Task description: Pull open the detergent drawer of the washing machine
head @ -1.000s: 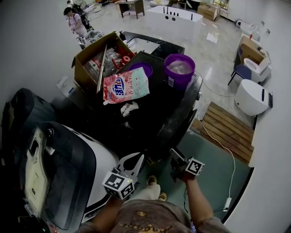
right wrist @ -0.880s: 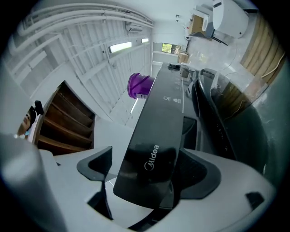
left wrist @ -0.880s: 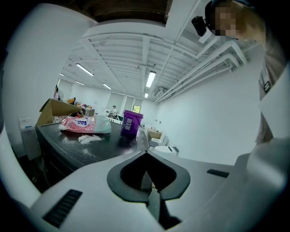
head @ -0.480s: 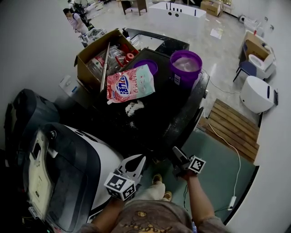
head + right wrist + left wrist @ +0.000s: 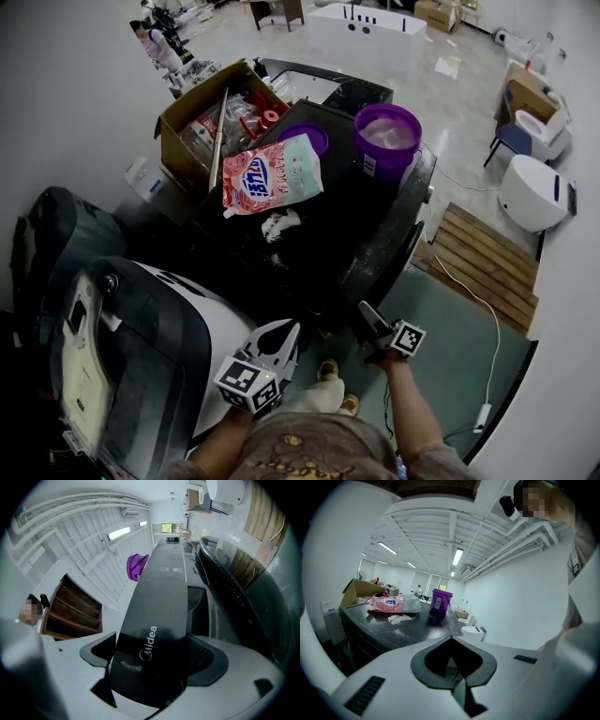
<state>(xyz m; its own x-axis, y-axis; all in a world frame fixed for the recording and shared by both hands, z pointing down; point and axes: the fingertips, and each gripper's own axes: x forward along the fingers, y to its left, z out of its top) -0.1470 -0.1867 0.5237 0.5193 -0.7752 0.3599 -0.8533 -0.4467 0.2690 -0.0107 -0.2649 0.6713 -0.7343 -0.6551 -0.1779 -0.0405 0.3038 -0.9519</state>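
Note:
The black washing machine (image 5: pixel 347 248) stands ahead of me, its top dusted with white powder (image 5: pixel 279 225). My right gripper (image 5: pixel 367 319) is at the machine's front near corner, shut on the black drawer front (image 5: pixel 154 620) that bears a white logo. In the right gripper view that panel fills the gap between the jaws of the right gripper (image 5: pixel 150 656) and stretches away along the machine's front. My left gripper (image 5: pixel 289 333) hangs lower left, near my body, shut with nothing in it. In the left gripper view the left gripper (image 5: pixel 454 660) faces across the machine's top.
On the machine lie a pink detergent bag (image 5: pixel 272 176), a purple bucket (image 5: pixel 386 136) and an open cardboard box (image 5: pixel 202 112). A white and black appliance (image 5: pixel 141 356) stands at my left. A wooden pallet (image 5: pixel 483 267) and green mat (image 5: pixel 450 347) lie to the right.
The head view has shifted a little. Both grippers hold nearly the same places, the right one still shut on the drawer front.

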